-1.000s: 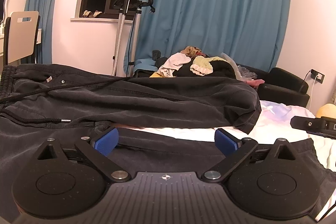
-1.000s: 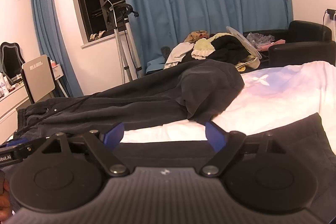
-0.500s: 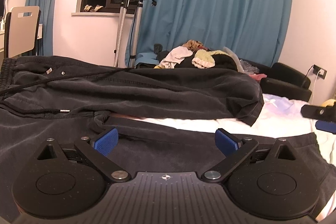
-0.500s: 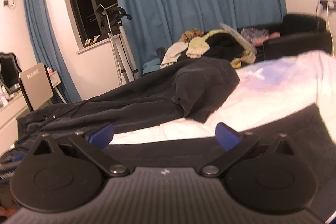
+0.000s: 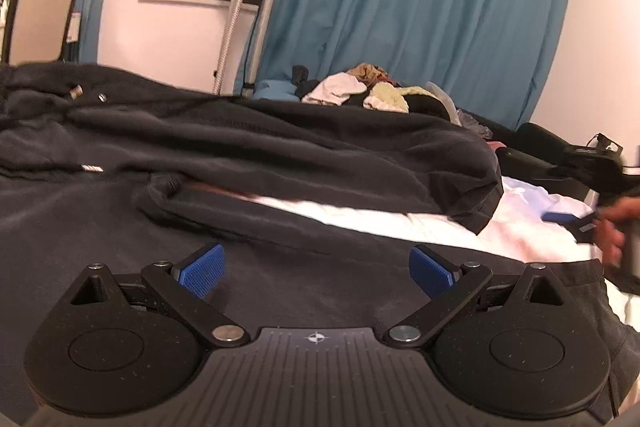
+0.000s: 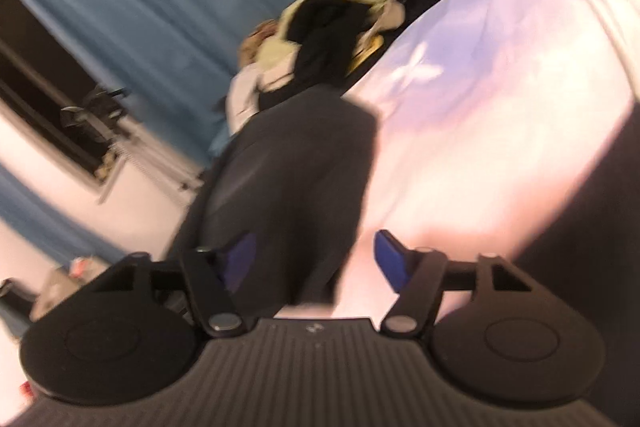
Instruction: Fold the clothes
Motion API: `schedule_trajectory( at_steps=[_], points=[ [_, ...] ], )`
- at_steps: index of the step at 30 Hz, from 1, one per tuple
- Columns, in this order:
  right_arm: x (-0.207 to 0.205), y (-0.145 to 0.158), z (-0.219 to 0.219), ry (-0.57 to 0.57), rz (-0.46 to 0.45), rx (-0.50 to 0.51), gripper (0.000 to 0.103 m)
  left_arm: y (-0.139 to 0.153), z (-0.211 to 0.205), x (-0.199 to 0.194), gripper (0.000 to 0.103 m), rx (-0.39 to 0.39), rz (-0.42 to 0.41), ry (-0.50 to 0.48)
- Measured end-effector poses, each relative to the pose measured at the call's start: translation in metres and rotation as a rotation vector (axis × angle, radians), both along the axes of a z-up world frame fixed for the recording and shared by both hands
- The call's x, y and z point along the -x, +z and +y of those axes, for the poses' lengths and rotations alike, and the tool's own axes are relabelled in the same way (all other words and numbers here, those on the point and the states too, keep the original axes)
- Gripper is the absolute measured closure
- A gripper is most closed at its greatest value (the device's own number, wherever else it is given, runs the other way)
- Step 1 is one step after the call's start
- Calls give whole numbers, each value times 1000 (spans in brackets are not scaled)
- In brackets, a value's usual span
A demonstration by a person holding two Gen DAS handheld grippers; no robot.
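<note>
Your right gripper has rolled sideways, jaws apart and empty; left gripper too, over the trousers, whose legs run rightward across you.

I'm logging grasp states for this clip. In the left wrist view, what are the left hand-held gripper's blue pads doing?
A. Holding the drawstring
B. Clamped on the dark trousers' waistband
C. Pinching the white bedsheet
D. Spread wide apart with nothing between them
D: the left hand-held gripper has its blue pads set far apart above the dark trousers, with no cloth pinched between them.
</note>
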State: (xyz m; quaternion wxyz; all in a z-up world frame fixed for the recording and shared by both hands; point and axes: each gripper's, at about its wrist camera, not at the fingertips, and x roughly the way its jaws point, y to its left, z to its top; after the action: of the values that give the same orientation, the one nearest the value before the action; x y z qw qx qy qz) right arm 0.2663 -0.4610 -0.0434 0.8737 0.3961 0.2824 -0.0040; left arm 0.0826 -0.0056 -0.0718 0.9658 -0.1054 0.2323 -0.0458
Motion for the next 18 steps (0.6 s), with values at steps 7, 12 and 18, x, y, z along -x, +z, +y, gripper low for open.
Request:
schedule_trajectory(
  at_steps=[7, 12, 18],
  points=[
    [-62, -52, -7, -56, -28, -97, 37, -30, 6, -31, 4, 66, 31, -51],
    [-96, -55, 5, 48, -96, -55, 96, -47, 12, -47, 4, 136, 50, -77],
    [-110, 25, 10, 67, -125, 234, 101, -45, 18, -43, 4, 203, 46, -56]
  ],
)
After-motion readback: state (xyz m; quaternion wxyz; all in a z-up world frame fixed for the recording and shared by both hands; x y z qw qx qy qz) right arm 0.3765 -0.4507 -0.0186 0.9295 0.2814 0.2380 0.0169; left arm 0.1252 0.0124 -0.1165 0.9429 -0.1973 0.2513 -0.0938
